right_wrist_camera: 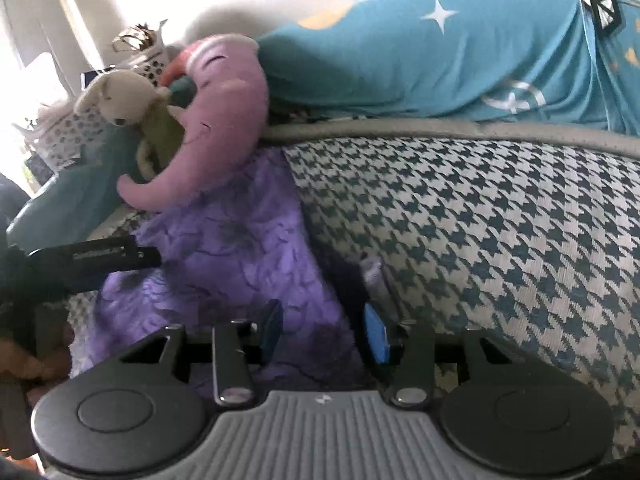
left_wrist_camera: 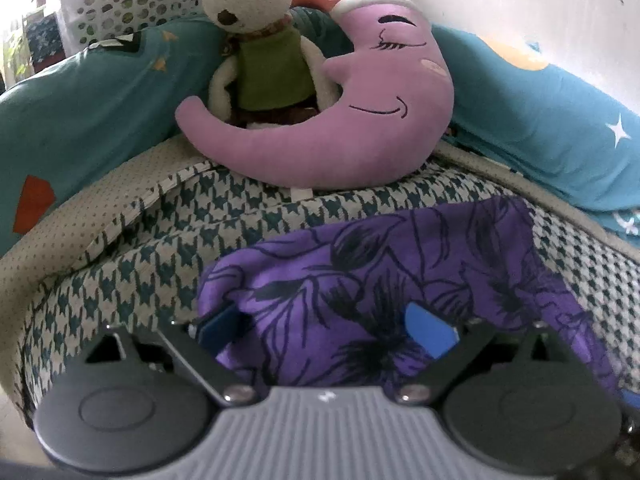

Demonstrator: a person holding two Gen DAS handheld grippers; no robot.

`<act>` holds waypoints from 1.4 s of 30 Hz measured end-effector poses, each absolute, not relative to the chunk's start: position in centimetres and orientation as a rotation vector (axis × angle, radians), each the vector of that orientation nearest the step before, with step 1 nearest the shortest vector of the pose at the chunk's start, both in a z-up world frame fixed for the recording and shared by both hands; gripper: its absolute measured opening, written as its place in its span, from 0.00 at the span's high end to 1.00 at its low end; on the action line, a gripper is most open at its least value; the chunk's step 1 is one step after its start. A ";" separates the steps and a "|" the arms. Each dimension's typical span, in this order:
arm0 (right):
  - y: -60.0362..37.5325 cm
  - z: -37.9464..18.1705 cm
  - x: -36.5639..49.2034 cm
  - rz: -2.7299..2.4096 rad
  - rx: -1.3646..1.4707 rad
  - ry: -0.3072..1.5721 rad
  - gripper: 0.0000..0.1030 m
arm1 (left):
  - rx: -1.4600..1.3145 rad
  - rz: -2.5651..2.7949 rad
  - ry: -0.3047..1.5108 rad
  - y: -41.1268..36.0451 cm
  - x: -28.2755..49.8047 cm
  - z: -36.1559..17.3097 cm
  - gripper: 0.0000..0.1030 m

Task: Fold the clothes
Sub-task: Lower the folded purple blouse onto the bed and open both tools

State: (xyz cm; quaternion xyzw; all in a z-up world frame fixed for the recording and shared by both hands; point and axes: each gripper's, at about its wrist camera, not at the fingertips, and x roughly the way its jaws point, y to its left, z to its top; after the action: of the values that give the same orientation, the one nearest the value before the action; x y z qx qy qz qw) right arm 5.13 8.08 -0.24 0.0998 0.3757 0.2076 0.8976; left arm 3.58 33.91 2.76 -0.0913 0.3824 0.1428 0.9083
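A purple garment with black floral lines [left_wrist_camera: 400,272] lies on the houndstooth bed cover [left_wrist_camera: 120,280]. My left gripper [left_wrist_camera: 324,324] is open, its blue pads [left_wrist_camera: 430,330] spread wide over the garment's near edge, cloth bunched between them. In the right wrist view the same purple garment [right_wrist_camera: 224,240] stretches from the moon pillow toward me. My right gripper [right_wrist_camera: 324,332] is open at the garment's right edge, its blue pads [right_wrist_camera: 376,338] apart, with a small grey fold of cloth just ahead. The left gripper's black body [right_wrist_camera: 96,258] shows at the left.
A purple moon pillow [left_wrist_camera: 344,120] and a plush rabbit [left_wrist_camera: 260,40] sit at the head of the bed, just beyond the garment. Teal pillows [left_wrist_camera: 540,120] flank them. A white perforated basket [left_wrist_camera: 128,4] stands behind. The houndstooth cover [right_wrist_camera: 500,220] spreads to the right.
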 end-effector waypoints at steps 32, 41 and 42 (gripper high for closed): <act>7.1 3.2 -2.1 0.412 -0.008 0.864 0.31 | -0.260 0.372 0.893 29.0 -7.6 3.8 0.00; 8.0 1.7 -0.8 0.386 -0.037 0.937 0.26 | -0.244 0.379 0.923 28.4 -8.9 3.1 0.00; 8.1 1.6 -0.6 0.389 -0.033 0.943 0.26 | -0.246 0.381 0.930 28.4 -9.0 3.0 0.00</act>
State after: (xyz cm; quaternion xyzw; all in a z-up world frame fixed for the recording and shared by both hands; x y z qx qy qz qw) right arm -0.60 8.09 1.56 -0.0157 0.4513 0.1862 0.8726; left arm -9.00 28.40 2.96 -0.1177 0.4446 0.1819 0.8691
